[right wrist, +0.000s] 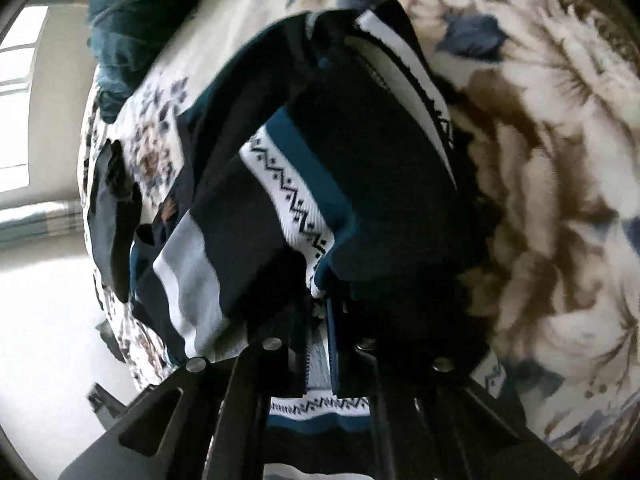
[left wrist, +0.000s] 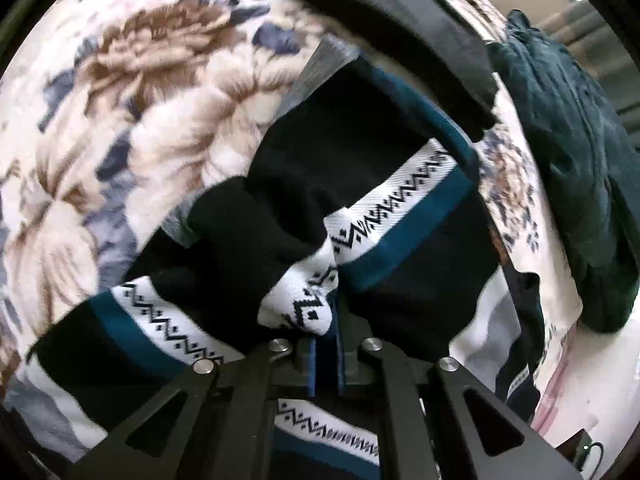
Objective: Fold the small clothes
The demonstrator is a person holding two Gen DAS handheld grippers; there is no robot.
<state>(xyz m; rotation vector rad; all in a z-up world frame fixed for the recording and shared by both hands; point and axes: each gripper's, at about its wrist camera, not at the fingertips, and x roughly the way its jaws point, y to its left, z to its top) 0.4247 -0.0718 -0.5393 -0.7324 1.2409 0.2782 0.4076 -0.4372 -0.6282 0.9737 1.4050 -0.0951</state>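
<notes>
Both grippers are down on the bed, each one clamped on the same garment. The left gripper [left wrist: 326,336] has its two dark fingers pressed together, and pinched between them is a fold of the black knitted garment with teal stripes and a white zigzag-patterned band [left wrist: 360,184]; the white band bunches up right at the fingertips. The right gripper [right wrist: 324,312] is likewise clenched, its jaws closed on an edge of that same garment [right wrist: 360,168], where the white band and a teal stripe run straight down into the grip.

The garment lies rumpled on the fleecy floral blanket in cream, brown and grey-blue [left wrist: 140,120], which covers the whole surface beneath it. Part of the garment is doubled over on itself, so the patterned band shows up several times, once even under the left gripper's linkage (near the bottom of its view).

Other clothes lie nearby. In the left wrist view a plain black cloth [left wrist: 400,32] rests beyond the garment, overlapping its far edge, and a crumpled dark green garment [left wrist: 568,168] sits further off towards the blanket's edge. The right wrist view also shows a piece with grey, white and navy stripes [right wrist: 188,280] lying just beside the gripped garment, partly under it, and a pale floor [right wrist: 48,320] below the bed's edge.
</notes>
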